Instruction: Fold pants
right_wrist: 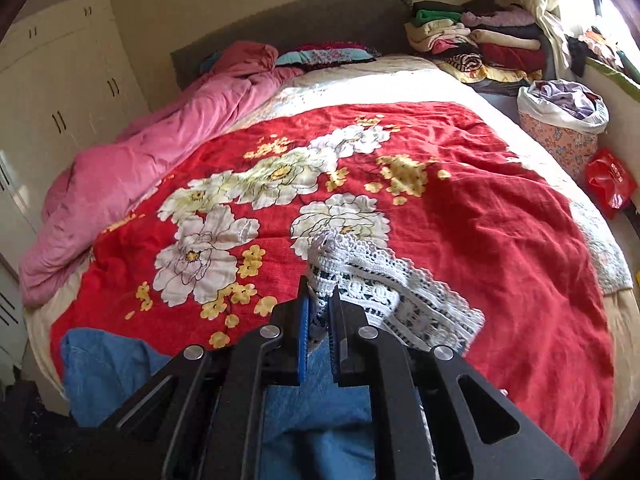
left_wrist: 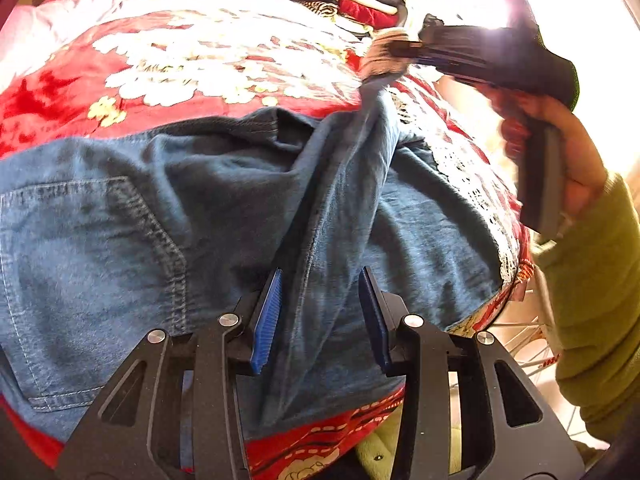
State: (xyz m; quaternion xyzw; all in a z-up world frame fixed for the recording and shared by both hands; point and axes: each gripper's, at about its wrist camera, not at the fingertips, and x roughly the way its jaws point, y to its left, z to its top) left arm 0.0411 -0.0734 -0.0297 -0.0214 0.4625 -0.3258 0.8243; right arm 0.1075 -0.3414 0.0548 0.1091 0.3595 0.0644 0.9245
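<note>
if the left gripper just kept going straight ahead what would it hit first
Most likely the raised ridge of the jeans, already lying between the left gripper's open jaws; the red floral blanket lies beyond. Depth is uncertain.

Cream wardrobe (right_wrist: 60, 92) beside bed (right_wrist: 400, 80), bright window (right_wrist: 612, 12).

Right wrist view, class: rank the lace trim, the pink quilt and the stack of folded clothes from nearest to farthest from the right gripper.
1. Lace trim: pinched in the right gripper.
2. Pink quilt: left side of the bed.
3. Stack of folded clothes: far right, by the headboard.
</note>
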